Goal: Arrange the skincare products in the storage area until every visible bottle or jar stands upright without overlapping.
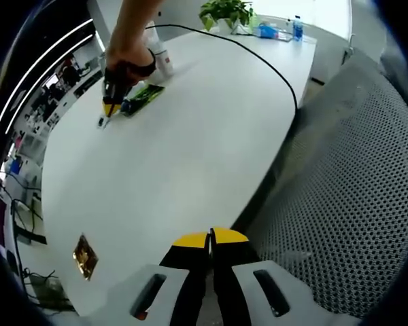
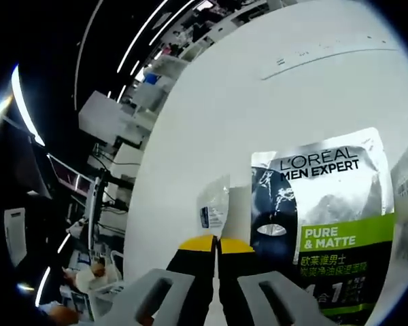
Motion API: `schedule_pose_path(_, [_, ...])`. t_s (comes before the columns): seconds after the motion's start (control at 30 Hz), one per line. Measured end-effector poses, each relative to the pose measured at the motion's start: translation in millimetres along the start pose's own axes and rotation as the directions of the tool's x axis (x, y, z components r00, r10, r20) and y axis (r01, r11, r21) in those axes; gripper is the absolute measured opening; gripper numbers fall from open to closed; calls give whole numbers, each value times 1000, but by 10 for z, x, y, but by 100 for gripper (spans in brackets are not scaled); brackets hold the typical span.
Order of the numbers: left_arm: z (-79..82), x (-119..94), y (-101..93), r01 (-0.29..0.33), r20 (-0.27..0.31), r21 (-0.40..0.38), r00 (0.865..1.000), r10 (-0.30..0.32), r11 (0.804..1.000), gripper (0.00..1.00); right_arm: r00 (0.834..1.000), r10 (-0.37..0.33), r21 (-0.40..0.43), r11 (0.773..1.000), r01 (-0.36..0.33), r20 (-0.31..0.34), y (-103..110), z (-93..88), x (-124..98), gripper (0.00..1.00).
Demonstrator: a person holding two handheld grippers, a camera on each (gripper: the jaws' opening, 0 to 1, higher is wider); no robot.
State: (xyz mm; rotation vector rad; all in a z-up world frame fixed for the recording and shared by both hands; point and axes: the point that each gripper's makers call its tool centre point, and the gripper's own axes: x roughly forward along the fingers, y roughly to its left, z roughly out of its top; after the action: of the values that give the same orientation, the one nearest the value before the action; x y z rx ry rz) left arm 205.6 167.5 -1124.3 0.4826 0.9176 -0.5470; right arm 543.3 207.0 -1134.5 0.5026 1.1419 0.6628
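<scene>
Yellow-tipped jaws at the bottom of the left gripper view sit pressed together: the left claw (image 1: pixel 210 239) is clenched on nothing, hanging over the near edge of the white bench (image 1: pixel 190 149). Right of it, a grey mesh chair (image 1: pixel 353 204) fills the frame's right side. Further out, upper left, a hand (image 1: pixel 126 58) works the right claw (image 1: pixel 106 117) down at a green sachet (image 1: pixel 141 97), with a white bottle (image 1: pixel 160 60) standing upright just behind. A black cable (image 1: pixel 258 58) snakes across the bench toward a plant (image 1: pixel 226 12) at the top.

Over to the right gripper view: the right claw (image 2: pixel 217 242) has its jaws closed, tips pinching the lower edge of a small clear packet (image 2: pixel 214 205). Just right of it, touching, lies the sachet (image 2: pixel 326 217), flat on the bench (image 2: pixel 245 102), lettered L'Oréal Men Expert, Pure & Matte.
</scene>
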Motion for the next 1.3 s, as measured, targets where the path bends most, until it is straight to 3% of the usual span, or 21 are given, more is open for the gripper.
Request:
schedule_pose_path(0.37, [-14, 1, -4, 4, -3, 3, 1000, -4, 1000, 0, 999, -39, -55, 998, 40, 19, 5, 12, -3, 0])
schedule_pose_path(0.87, [36, -21, 1, -3, 22, 0, 1000, 3, 1000, 0, 993, -113, -137, 984, 116, 31, 63, 24, -60, 16])
schedule_pose_path(1.03, [51, -29, 17, -10, 30, 1, 999, 10, 1000, 0, 991, -123, -162, 978, 129, 44, 90, 54, -91, 15])
schedule_pose_path(1.17, [49, -29, 19, -10, 29, 0, 1000, 10, 1000, 0, 990, -128, -281, 949, 142, 66, 170, 105, -118, 14])
schedule_pose_path(1.3, [68, -36, 30, -14, 38, -2, 999, 14, 1000, 0, 990, -115, -327, 935, 135, 79, 294, 148, -141, 12])
